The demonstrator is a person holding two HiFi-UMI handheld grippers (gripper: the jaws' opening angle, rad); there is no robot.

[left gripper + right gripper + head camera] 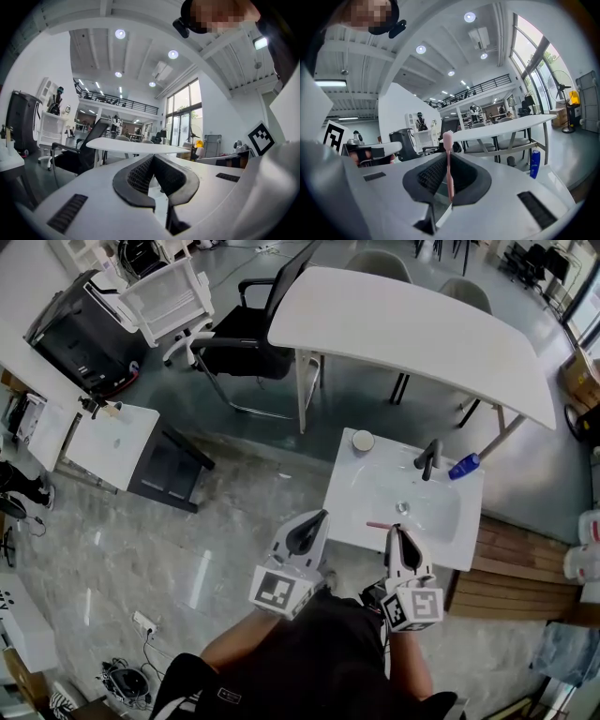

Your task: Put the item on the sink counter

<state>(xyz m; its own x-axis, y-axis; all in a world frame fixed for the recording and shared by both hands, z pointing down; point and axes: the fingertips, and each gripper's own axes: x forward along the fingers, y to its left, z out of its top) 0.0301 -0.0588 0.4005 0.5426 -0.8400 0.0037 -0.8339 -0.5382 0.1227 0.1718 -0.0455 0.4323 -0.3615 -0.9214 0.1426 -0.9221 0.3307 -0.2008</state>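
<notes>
A pink toothbrush point(377, 525) sticks out sideways from my right gripper point(393, 531), just over the front edge of the white sink counter point(349, 491). In the right gripper view the toothbrush point(448, 154) stands upright, pinched between the black pads, and the right gripper point(448, 161) is shut on it. My left gripper point(322, 517) hovers at the counter's front left corner. The left gripper point(153, 157) has its fingertips touching with nothing between them.
On the counter stand a dark faucet point(429, 459), a blue bottle point(464, 466) at the back right and a small round cup point(363, 440) at the back left. A long white table point(412, 329) with chairs lies behind. Wooden boards point(511, 568) lie to the right.
</notes>
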